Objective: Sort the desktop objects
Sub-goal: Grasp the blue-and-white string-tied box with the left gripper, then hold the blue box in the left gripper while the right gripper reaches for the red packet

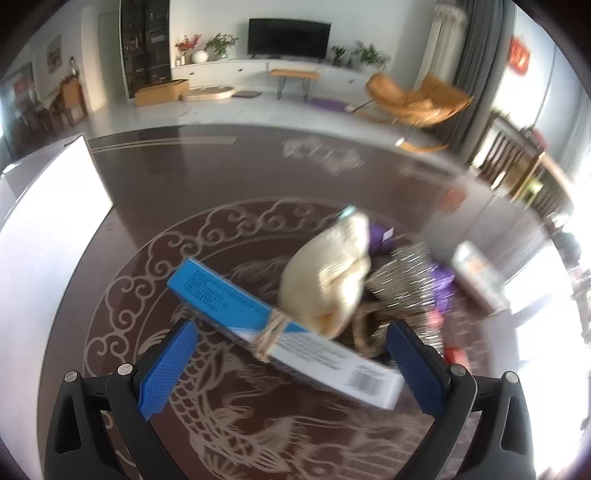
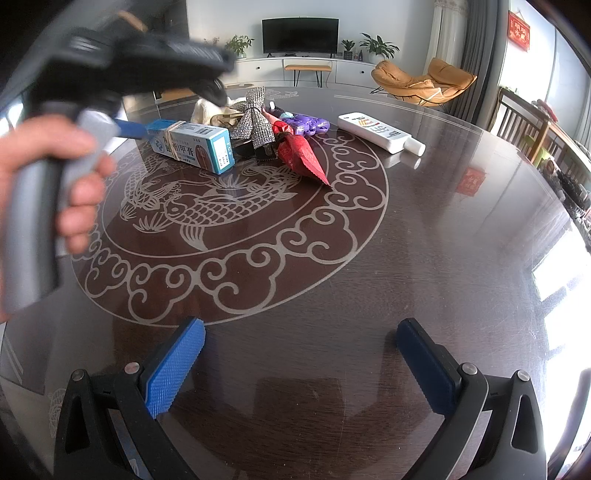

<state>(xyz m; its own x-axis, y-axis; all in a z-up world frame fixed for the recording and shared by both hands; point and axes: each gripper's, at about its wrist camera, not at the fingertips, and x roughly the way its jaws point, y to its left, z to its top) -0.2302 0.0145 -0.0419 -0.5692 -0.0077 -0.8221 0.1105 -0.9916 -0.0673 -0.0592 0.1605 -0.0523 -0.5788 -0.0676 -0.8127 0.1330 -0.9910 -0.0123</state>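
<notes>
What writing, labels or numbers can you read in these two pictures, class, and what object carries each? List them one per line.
"甲" among large characters on the blue and white box; the neighbouring characters are too unclear to be sure of.
Large dark character on the white bottle: distorted, not legible.
Barcode and fine print on the box's side in the left wrist view: blurred, unreadable.
Red wall hanging: gold characters too small to read.

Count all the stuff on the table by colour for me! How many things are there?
Blue and white: 1, the box
Cream: 1, the pouch
Silver: 1, the bow
Red: 1, the packet
Purple: 1, the toy
White: 1, the bottle
Total: 6 that I can make out; more may hide in the pile.
</notes>
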